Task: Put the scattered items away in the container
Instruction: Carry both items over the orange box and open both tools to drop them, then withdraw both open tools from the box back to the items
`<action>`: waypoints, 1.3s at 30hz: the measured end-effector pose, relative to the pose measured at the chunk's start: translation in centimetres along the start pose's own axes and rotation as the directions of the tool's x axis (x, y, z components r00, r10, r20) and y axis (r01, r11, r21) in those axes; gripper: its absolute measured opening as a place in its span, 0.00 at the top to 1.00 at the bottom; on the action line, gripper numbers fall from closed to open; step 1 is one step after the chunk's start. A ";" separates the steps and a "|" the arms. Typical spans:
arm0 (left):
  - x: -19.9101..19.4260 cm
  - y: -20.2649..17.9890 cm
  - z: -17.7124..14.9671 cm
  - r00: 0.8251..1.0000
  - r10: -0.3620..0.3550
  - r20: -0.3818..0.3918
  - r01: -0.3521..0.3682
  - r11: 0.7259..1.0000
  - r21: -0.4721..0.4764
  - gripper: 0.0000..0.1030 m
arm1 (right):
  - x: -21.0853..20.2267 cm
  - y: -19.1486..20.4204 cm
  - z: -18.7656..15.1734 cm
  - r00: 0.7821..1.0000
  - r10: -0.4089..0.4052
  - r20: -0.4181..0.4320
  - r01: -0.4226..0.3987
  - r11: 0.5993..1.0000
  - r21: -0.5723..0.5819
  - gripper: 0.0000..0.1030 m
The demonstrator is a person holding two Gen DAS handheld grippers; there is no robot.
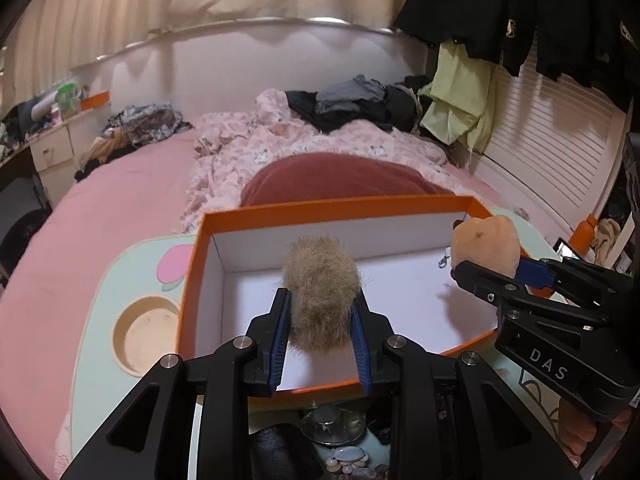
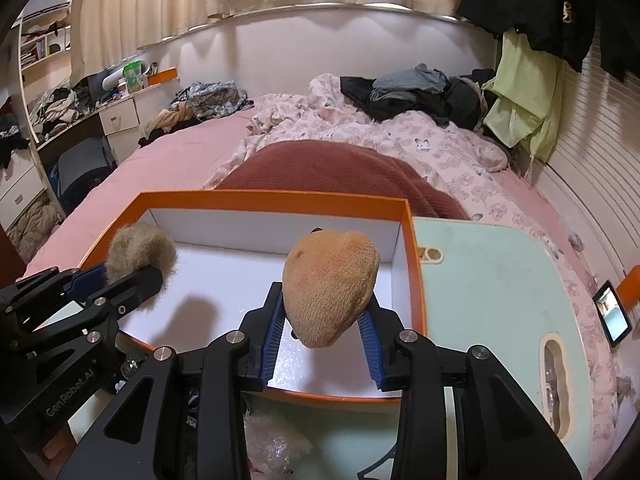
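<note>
An orange box (image 1: 340, 206) (image 2: 272, 196) with a white inside stands open on a mint-green lap table (image 1: 100, 320) (image 2: 480, 280). My left gripper (image 1: 320, 300) (image 2: 128, 274) hangs over the box's left half, and its blue pads touch both sides of a tan furry ball (image 1: 320, 296) (image 2: 138, 250). Over the right half, my right gripper (image 2: 326, 304) (image 1: 490, 268) is shut on an orange plush toy (image 2: 332, 284) (image 1: 486, 246) that bulges above its fingertips. Both items hang just above the bare box floor.
The table rests on a pink bed with a red blanket (image 2: 332, 168) and a crumpled quilt (image 1: 320, 136) behind the box. It has a round cup recess (image 1: 146, 336). Small trinkets (image 1: 332, 420) and crinkled plastic (image 2: 276, 444) lie at the near edge. A lit phone (image 2: 612, 314) leans at right.
</note>
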State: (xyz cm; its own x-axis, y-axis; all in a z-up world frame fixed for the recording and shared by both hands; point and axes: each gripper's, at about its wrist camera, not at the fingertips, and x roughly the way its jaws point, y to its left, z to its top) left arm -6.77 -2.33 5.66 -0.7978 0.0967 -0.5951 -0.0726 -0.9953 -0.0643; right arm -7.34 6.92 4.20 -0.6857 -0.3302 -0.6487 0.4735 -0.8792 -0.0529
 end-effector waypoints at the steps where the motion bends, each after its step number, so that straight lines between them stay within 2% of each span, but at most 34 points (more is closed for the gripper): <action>1: -0.2 0.0 0.1 1.000 0.001 0.009 -0.001 1.000 -0.003 0.52 | -0.1 0.0 0.1 1.000 0.003 0.002 -0.003 1.000 0.002 0.63; 2: -0.4 0.0 0.2 1.000 0.000 0.019 0.000 1.000 -0.005 0.43 | -0.1 0.0 0.2 1.000 0.008 0.004 -0.008 1.000 0.006 0.62; 6: -1.3 -0.4 0.7 0.999 0.002 0.047 -0.003 1.000 0.016 0.32 | -0.4 -0.3 0.3 1.000 0.030 0.001 -0.030 0.999 0.030 0.51; 7: -1.4 -0.5 0.8 0.999 0.003 0.049 -0.004 1.000 0.021 0.26 | -0.5 -0.2 0.3 1.000 0.030 0.004 -0.030 0.999 0.032 0.48; 11: -2.2 -0.6 0.9 0.999 0.000 0.054 0.000 1.000 0.017 0.17 | -1.2 -0.4 0.2 0.999 0.020 0.026 -0.021 0.999 0.037 0.48; 19: -4.7 -0.9 0.3 0.999 -0.022 0.034 0.021 1.000 0.020 0.15 | -4.5 -1.1 -0.5 0.996 0.077 0.036 -0.080 0.994 0.074 0.48; 22: -5.8 -0.7 -0.5 1.000 -0.018 -0.009 0.018 1.000 0.009 0.13 | -5.9 -1.3 -1.6 0.993 0.112 0.030 -0.114 0.990 0.084 0.44; 27: -7.8 0.1 -3.2 0.997 -0.047 -0.054 0.046 0.999 -0.023 0.12 | -8.1 -1.6 -4.8 0.981 0.194 -0.015 -0.191 0.975 0.110 0.43; 32: -8.4 0.7 -7.1 0.996 0.006 -0.091 -0.008 1.000 -0.020 0.11 | -8.8 -1.5 -8.0 0.983 0.166 -0.077 -0.161 0.985 0.067 0.43; 35: -8.1 0.9 -8.9 0.990 0.006 -0.141 -0.009 1.000 -0.021 0.11 | -8.5 -1.6 -9.4 0.988 0.115 -0.102 -0.111 0.993 0.044 0.43; 39: -8.4 0.9 -10.2 0.987 0.021 -0.156 -0.025 0.999 -0.021 0.11 | -8.1 -2.0 -10.6 0.984 0.111 -0.137 -0.106 0.993 0.045 0.43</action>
State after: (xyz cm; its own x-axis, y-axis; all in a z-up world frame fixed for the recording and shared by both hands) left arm 5.90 -3.94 2.44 -0.6957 0.0757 -0.7143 -0.0406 -0.9970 -0.0661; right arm 3.13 15.05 1.49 -0.5466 -0.3758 -0.7483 0.5184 -0.8536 0.0500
